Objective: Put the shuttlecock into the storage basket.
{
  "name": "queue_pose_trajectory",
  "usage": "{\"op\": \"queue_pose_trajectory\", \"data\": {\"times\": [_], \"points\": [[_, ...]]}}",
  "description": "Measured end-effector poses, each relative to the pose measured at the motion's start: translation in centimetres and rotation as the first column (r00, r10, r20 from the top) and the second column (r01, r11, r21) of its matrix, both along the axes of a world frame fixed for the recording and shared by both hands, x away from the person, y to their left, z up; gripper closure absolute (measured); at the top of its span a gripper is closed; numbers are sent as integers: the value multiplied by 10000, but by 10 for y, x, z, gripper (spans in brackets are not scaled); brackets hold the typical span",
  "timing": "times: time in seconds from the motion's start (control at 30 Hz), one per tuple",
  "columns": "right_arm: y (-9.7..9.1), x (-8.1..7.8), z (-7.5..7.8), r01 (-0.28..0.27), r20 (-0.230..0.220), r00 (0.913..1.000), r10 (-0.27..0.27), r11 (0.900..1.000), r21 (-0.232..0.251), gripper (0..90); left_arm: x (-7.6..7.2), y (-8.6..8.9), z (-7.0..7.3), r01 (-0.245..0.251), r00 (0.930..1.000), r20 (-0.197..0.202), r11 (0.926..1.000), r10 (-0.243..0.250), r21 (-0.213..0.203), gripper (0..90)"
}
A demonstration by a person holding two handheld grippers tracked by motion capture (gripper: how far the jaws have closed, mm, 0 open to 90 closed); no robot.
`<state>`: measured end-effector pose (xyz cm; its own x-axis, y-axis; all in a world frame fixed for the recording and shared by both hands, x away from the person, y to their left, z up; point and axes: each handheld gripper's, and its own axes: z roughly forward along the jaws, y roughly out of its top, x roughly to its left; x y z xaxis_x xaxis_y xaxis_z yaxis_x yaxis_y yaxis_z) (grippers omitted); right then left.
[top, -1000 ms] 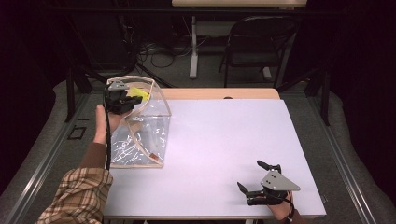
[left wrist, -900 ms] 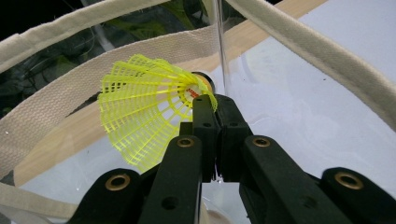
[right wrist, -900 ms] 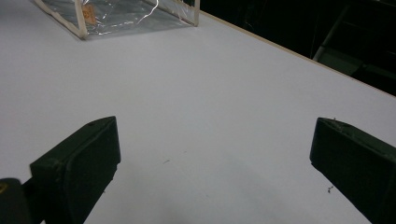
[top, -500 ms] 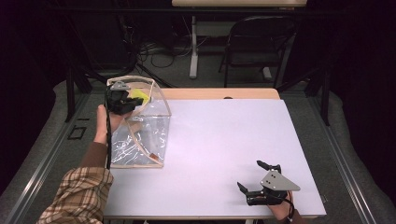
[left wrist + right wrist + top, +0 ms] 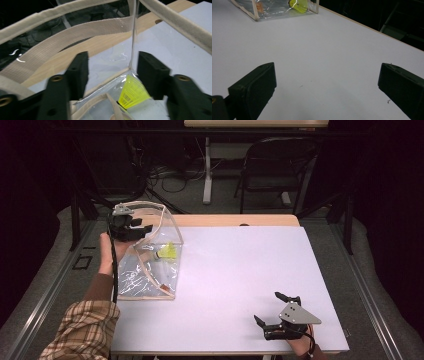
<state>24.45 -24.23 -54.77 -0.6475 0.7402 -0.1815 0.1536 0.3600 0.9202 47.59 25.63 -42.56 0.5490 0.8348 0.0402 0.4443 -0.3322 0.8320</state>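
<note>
Clear glossy plastic bag [image 5: 150,265] with beige woven trim and straps sits at the left edge of the white tabletop [image 5: 240,270], long axis running near to far, mouth up. The yellow item [image 5: 170,253], at the bag's rim before, now lies inside it. Left gripper [image 5: 131,227] over the mouth, jaws just opened about halfway, holding nothing. Right gripper [image 5: 277,312] rests wide open, empty, near right.

Clear plastic bag [image 5: 150,265] with beige fabric trim, mouth open – standing at desk's left edge, yellow item [image 5: 170,253] lying inside on its bottom.
</note>
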Motion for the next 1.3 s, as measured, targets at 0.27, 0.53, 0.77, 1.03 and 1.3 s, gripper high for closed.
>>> {"op": "queue_pose_trajectory", "data": {"times": [0.27,0.53,0.77,1.03,1.3], "points": [[0,0,0,4,-23,10000,-4,10000,-9,12,-13,7,11,-57,9995,293,9996,65,-277,209],[0,0,0,-3,-10,10000,3,10000,4,12,-29,0,20,300,9974,671,9986,-271,-431,60],[0,0,0,-9,-12,10000,9,10000,1,12,-45,-1,19,357,9951,943,9969,-290,-695,0],[1,0,0,-14,16,10000,14,10000,-6,12,-66,0,16,300,9907,1352,9957,-180,-875,0],[1,0,0,-2,-13,10000,2,10000,-2,12,-87,-1,15,346,9829,1835,9937,-146,-1062,0]]}}
